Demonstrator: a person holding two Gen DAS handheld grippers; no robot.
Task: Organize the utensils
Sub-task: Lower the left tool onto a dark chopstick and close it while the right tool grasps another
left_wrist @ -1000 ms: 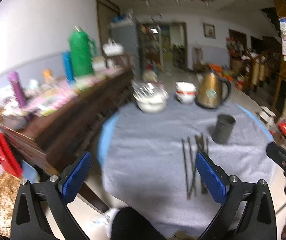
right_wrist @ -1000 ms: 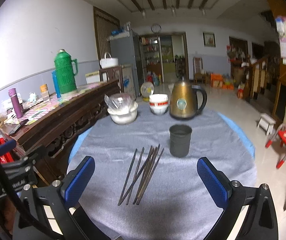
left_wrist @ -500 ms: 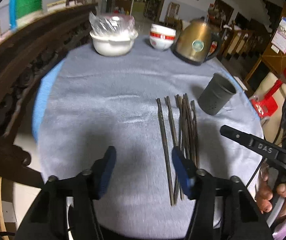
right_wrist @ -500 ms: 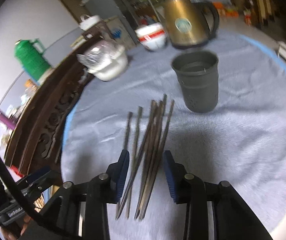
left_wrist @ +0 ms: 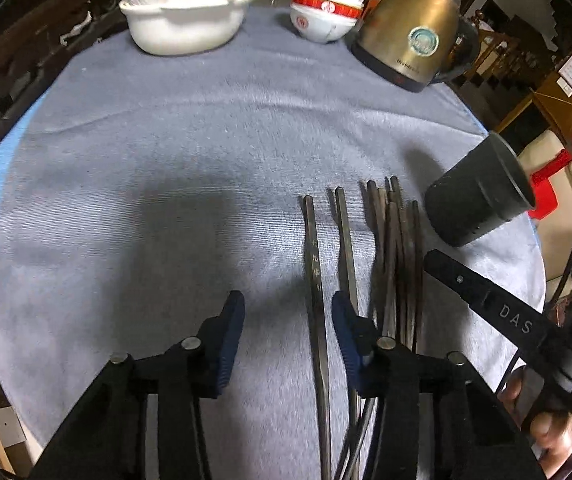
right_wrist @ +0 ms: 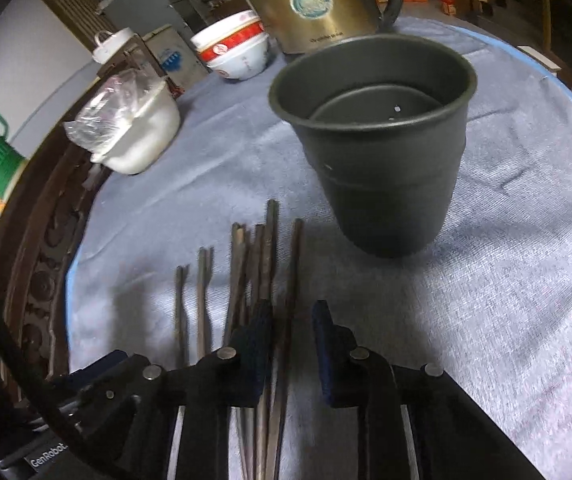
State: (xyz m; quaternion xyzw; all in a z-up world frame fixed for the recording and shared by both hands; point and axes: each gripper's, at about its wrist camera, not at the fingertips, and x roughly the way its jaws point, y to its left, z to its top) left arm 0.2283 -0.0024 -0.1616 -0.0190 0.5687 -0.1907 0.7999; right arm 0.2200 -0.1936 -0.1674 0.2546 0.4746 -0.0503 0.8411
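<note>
Chopsticks (right_wrist: 261, 280): dark loose bundle flat on the grey cloth (left_wrist: 165, 140), none yet in the black cup (right_wrist: 374, 152) just beyond the right tongs (right_wrist: 290, 344); both tongs, a second ago wide and high, have dropped and narrowed; right straddles one outer stick, not yet pinching; left tongs (left_wrist: 286, 332), half-spread, straddle the leftmost stick (left_wrist: 316, 280); pick-up looks imminent.

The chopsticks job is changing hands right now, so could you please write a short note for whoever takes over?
Left tool: jaws have been closing, one loose chopstick between them, not pinched yet.
Right tool: also closing, straddling a chopstick at the bundle's holder side, no grip visible.
Chopsticks: all flat on the grey cloth.
Holder: upright, empty.
Done: nothing. Left: every chopstick into the holder.
</note>
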